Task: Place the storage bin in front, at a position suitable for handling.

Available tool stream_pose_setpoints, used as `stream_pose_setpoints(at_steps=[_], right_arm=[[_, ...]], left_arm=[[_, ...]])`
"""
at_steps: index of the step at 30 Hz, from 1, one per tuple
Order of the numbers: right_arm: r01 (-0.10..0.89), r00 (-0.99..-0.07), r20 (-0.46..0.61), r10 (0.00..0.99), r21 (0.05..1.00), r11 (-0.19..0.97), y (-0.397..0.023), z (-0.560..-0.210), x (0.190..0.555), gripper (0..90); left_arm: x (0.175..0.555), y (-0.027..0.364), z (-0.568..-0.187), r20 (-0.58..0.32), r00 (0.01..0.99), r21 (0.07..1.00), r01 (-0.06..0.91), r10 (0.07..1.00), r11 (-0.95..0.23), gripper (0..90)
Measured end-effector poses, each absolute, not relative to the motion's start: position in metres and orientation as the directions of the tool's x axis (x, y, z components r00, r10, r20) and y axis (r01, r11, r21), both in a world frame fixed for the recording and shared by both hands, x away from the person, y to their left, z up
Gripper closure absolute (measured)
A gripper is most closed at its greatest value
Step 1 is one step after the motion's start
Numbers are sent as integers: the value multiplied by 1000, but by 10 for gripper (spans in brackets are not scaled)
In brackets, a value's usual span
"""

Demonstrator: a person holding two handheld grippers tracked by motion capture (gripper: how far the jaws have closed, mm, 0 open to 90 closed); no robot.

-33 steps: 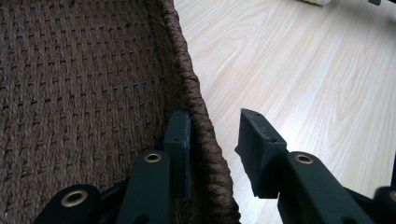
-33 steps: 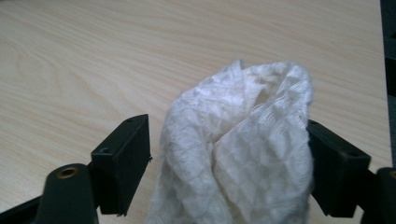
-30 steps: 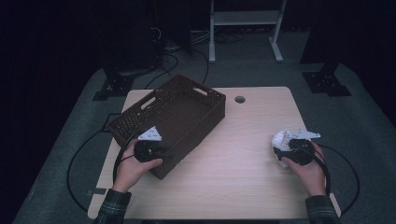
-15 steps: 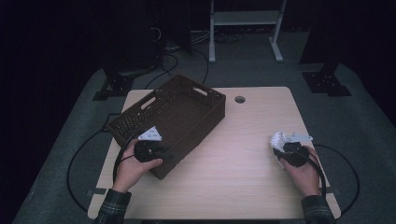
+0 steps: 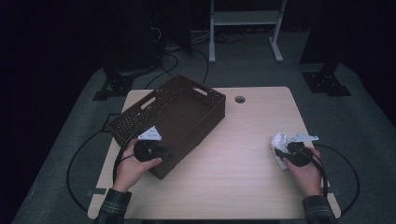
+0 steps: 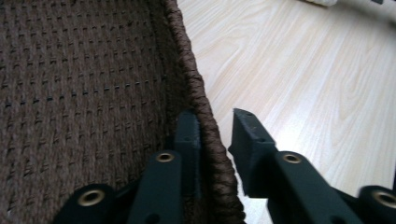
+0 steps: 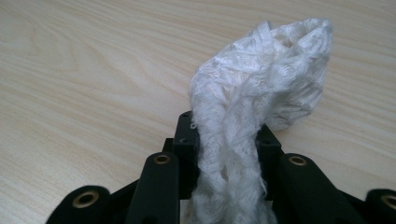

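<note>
1. High view: my left tongs [image 5: 161,153] grip the near rim of the brown basket [image 5: 187,105] at the counter's [image 5: 243,163] left; my right tongs [image 5: 282,153] pinch the white cloth [image 5: 279,141] far right, so the basket lies leftward.
2. Left gripper view: the jaws have just closed, straddling the woven rim [image 6: 205,121].
3. Right gripper view: the jaws have just closed, squeezing the cloth [image 7: 261,84], which stands upright.

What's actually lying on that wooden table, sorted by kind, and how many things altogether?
Dark brown woven rectangular basket: 1
Crumpled white knitted cloth: 1
Black hand-held grippers: 2, left gripper at the basket's rim, right gripper on the cloth
Total: 4
</note>
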State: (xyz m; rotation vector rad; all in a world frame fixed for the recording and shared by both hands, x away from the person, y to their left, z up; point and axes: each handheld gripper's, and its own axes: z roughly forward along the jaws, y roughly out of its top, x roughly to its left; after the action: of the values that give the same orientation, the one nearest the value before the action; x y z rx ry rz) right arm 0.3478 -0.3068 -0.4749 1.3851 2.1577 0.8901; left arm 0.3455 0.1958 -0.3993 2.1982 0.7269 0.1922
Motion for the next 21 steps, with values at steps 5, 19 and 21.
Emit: stream_pose_setpoints(at_steps=[5,19,21], right_arm=[[633,-418,-11,909,714,300,-307,-475,346,686],[598,-448,3,894,745,297,-302,-461,342,686],[595,-457,6,889,746,301,-299,-457,342,686]], left_arm=[[343,197,-398,-118,827,724,450,550,-522,761],[329,197,-399,-120,837,727,441,535,-527,760],[327,198,-399,-122,838,727,440,531,-527,759]])
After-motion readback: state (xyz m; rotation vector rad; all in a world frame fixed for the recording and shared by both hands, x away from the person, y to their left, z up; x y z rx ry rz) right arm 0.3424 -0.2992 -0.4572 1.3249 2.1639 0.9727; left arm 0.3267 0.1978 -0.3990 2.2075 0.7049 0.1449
